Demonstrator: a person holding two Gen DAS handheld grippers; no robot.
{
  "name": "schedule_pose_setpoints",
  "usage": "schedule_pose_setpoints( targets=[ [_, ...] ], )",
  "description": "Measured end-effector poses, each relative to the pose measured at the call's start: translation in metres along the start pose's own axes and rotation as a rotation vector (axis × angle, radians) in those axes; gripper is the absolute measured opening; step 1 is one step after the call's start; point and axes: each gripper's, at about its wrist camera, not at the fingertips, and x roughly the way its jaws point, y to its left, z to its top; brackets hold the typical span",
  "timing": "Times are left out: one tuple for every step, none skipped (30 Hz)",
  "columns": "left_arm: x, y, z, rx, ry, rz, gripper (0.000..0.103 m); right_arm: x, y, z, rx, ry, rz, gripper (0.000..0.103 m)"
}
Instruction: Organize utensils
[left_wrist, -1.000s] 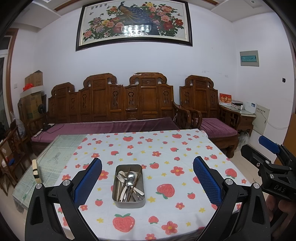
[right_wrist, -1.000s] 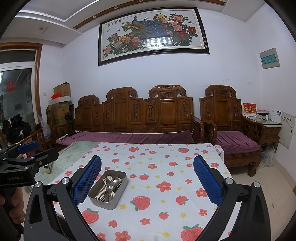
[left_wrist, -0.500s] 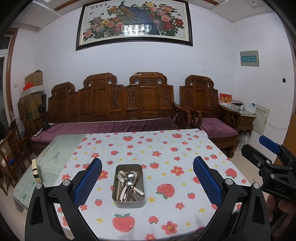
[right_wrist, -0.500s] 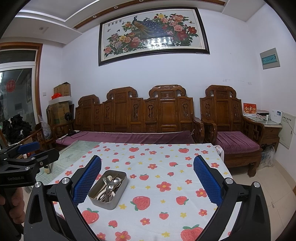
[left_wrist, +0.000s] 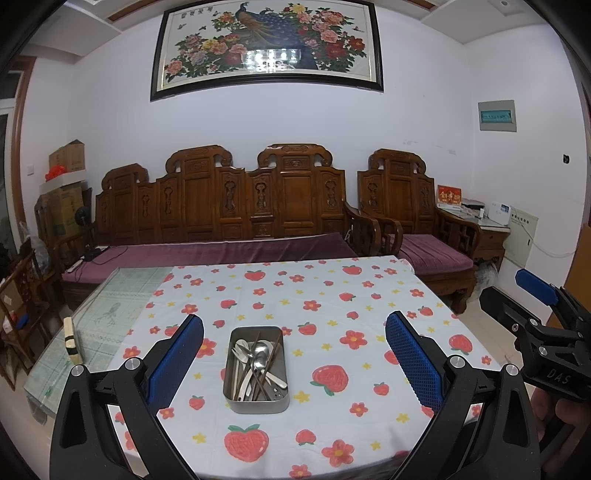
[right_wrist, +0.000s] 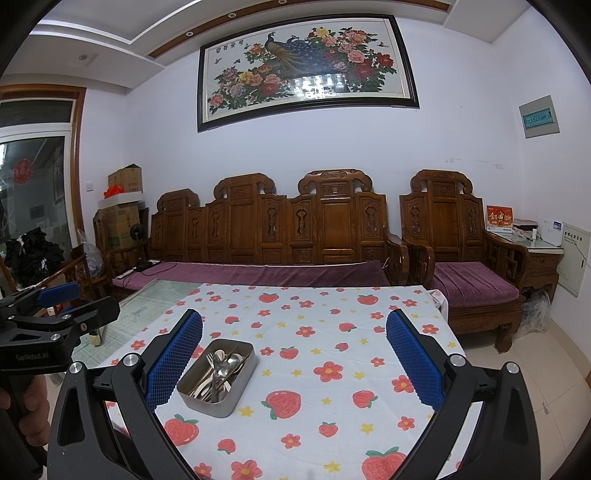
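Near the front edge of the bench (left_wrist: 369, 295) with its strawberry cloth sits a grey metal box (left_wrist: 256, 371) of jumbled silver spoons and forks (left_wrist: 255, 363), hard to tell apart. Left hand-held gripper (left_wrist: 293, 354) and right hand-held gripper (right_wrist: 293, 352) both gape wide, holding nothing.

One metal tin (left_wrist: 256, 373) sits on one table (left_wrist: 369, 295), holding a tangle of cutlery (left_wrist: 255, 363) too jumbled to count, though at least two spoons and one fork show. There are two grippers: the left gripper (left_wrist: 294, 356) and the right gripper (right_wrist: 294, 356). One framed painting (left_wrist: 267, 44) hangs above one long wooden bench (left_wrist: 221, 206) and one matching armchair (left_wrist: 406, 206).
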Motion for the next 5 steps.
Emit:
schedule_pose_setpoints(
  targets=[
    [-0.0004,-0.0008,-0.0003,-0.001,0.0,0.0,0.095,-0.0003,-0.0001,-0.0004,0.0,0.0,-0.002,0.1],
    [-0.0004,-0.0009,-0.0003,-0.001,0.0,-0.001,0.095,-0.0001,-0.0001,0.0,0.0,0.0,-0.001,0.1],
    [-0.0004,-0.0009,-0.0003,0.0,0.0,0.0,0.095,-0.0002,-0.0002,-0.0001,0.0,0.0,-0.001,0.1],
    [-0.0004,-0.0011,-0.0004,0.001,0.0,0.0,0.095,-0.0003,-0.0002,-0.0002,0.001,0.0,0.001,0.1],
    [-0.0004,-0.0008,-0.0003,0.001,-0.001,0.001,0.095,0.0001,-0.0002,0.0002,-0.001,0.0,0.001,0.1]
  ],
)
